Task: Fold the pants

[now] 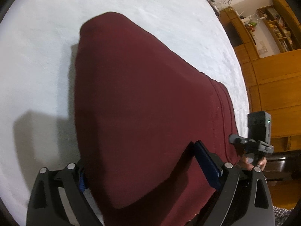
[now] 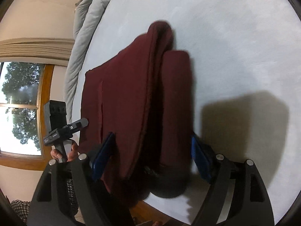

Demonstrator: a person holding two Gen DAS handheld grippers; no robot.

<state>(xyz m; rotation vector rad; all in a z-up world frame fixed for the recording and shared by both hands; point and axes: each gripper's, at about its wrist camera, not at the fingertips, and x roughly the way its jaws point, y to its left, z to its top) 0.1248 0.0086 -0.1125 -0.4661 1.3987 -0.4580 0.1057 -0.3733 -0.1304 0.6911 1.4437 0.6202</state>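
The maroon pants (image 1: 143, 101) lie folded across the middle of the white bed (image 1: 47, 56), both the left hand-held gripper (image 1: 144, 171) and right hand-held gripper (image 2: 152, 162) spread wide around their near edge.

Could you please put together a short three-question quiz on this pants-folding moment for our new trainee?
1. True or false: the maroon pants lie on a white bed cover.
2. The jaws of the left gripper are: A) spread wide, B) shut tight.
3. What lies bunched along the bed's far edge in the right wrist view?

Key: 1 true. 2 A; the right gripper is spread wide too. 3 A grey quilt.
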